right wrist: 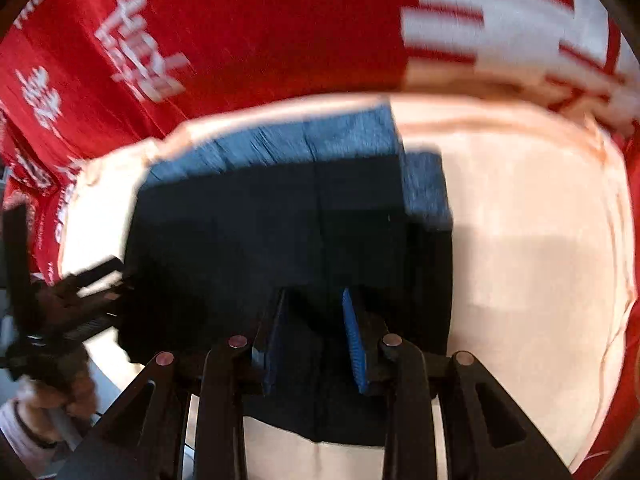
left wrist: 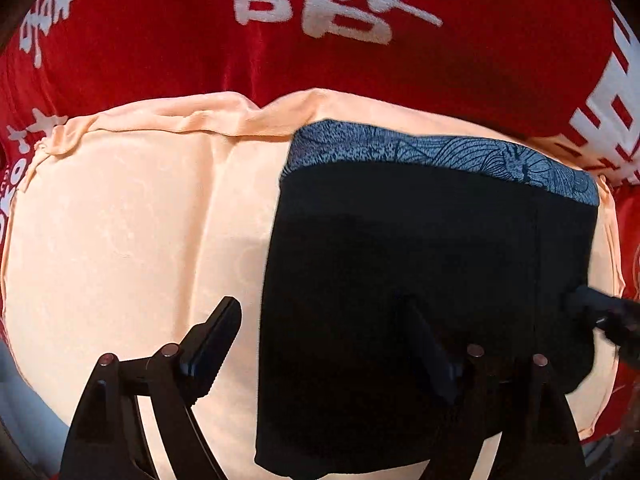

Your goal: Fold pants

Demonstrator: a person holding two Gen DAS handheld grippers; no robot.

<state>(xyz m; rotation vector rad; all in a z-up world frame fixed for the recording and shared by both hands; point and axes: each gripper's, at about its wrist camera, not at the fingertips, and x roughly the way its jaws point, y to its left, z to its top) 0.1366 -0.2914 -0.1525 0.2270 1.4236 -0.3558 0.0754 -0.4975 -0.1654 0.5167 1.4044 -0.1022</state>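
Black shorts with a blue patterned waistband lie folded on a peach cushion. My left gripper is open, its jaws wide apart above the shorts' left edge, holding nothing. In the right wrist view the shorts and the waistband lie under my right gripper, which is open with a moderate gap just above the black cloth. The right gripper shows at the shorts' right edge in the left view. The left gripper shows at the left in the right view.
The cushion lies on a red blanket with white characters, which surrounds it on all sides. The person's hand holds the left gripper at the lower left.
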